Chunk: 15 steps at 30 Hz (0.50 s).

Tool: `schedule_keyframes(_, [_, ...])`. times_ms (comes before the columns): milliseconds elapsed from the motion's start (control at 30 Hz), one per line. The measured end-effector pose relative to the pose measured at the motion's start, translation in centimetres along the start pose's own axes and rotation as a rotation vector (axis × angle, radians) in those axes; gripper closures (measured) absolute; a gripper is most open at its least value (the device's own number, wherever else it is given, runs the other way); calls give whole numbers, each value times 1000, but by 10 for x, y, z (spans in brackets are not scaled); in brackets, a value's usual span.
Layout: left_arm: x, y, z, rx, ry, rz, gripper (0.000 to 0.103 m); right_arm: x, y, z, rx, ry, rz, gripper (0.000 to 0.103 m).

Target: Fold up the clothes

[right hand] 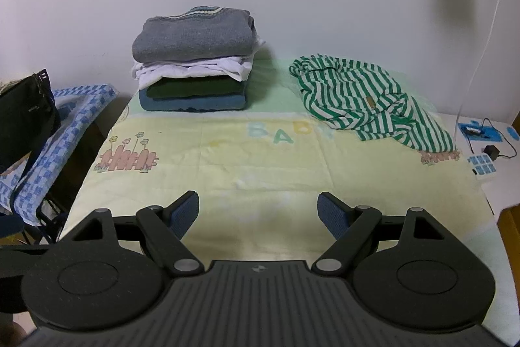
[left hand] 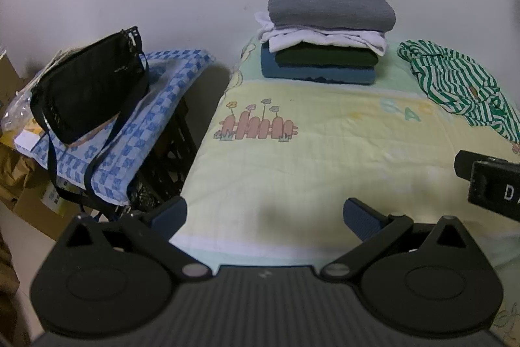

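Note:
A crumpled green-and-white striped garment (right hand: 370, 100) (left hand: 458, 86) lies unfolded at the back right of the yellow baby blanket (right hand: 260, 165) (left hand: 325, 158). At the back against the wall stands a stack of folded clothes (right hand: 195, 64) (left hand: 325, 31): grey sweater on top, then white, dark green and blue pieces. My left gripper (left hand: 265, 217) is open over the blanket's near left part, nothing between its fingers. My right gripper (right hand: 258, 212) is open above the blanket's near middle, also empty. Part of the right gripper's body (left hand: 490, 184) shows at the left wrist view's right edge.
A black shoulder bag (left hand: 87, 86) (right hand: 26, 119) rests on a blue checked cloth (left hand: 146, 119) over a dark rack left of the blanket. Cardboard boxes (left hand: 19, 184) sit far left. On the right are blue items, a charger and cables (right hand: 484, 148) on a white surface. A wall stands behind.

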<state>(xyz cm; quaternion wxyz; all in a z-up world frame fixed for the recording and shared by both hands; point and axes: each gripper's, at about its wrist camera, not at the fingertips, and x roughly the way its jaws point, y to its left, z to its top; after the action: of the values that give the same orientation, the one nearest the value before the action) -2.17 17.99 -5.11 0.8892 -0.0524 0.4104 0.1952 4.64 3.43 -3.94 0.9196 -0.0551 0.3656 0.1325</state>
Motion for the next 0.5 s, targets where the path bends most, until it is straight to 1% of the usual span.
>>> schedule_keyframes(500, [3,-5,1,10,12,-3,0,4,-2,0,2,20,-7,20])
